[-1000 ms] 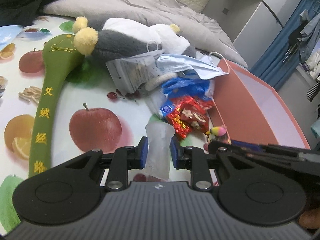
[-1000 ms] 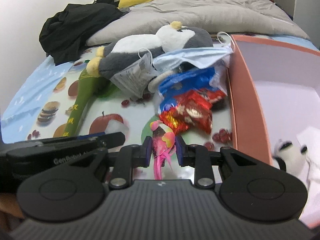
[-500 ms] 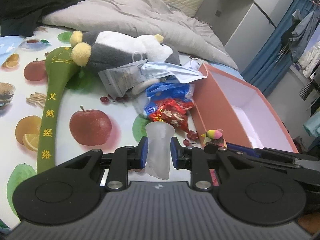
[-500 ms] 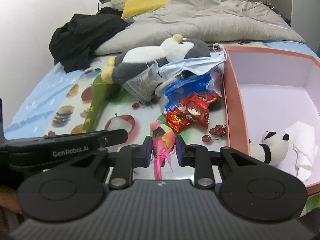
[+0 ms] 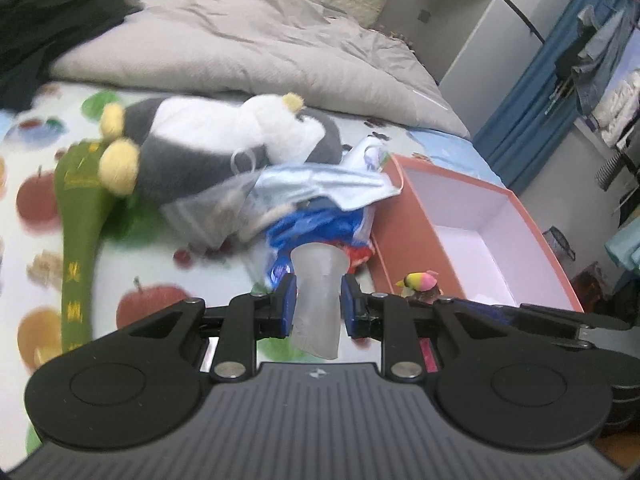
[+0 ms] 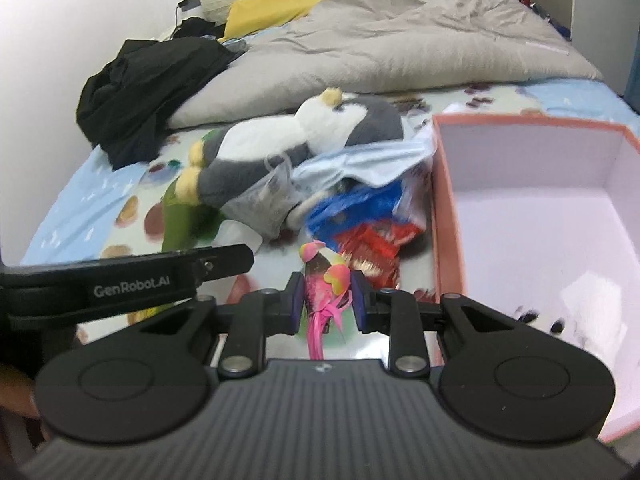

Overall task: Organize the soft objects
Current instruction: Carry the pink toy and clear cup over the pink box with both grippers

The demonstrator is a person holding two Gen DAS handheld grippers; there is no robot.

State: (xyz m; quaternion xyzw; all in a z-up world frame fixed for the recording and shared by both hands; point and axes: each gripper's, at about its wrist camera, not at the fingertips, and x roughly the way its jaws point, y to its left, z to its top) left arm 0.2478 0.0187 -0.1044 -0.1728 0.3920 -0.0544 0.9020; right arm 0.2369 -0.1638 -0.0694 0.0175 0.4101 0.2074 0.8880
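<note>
My left gripper [image 5: 317,304] is shut on a translucent soft plastic cup [image 5: 317,280], held above the fruit-print sheet. My right gripper [image 6: 326,300] is shut on a small pink toy bird [image 6: 325,284]; the bird also shows in the left wrist view [image 5: 418,281]. A grey and white plush penguin [image 5: 224,148] lies on the bed beyond, also in the right wrist view [image 6: 304,140]. A green plush stick [image 5: 78,216] lies to its left. The pink open box [image 6: 532,208] stands to the right, with a small panda plush [image 6: 536,316] and white tissue [image 6: 592,316] inside.
Face masks [image 5: 320,184], a blue bag [image 5: 320,224] and red snack packets [image 6: 372,244] are piled beside the box [image 5: 412,232]. A grey duvet [image 5: 248,52] and black clothes [image 6: 148,88] lie at the back. Blue curtains [image 5: 532,92] hang at the far right.
Both grippers have lifted and pulled back, still holding the cup and the bird. The view tilts up and more of the duvet shows. The right gripper has shifted toward the box.
</note>
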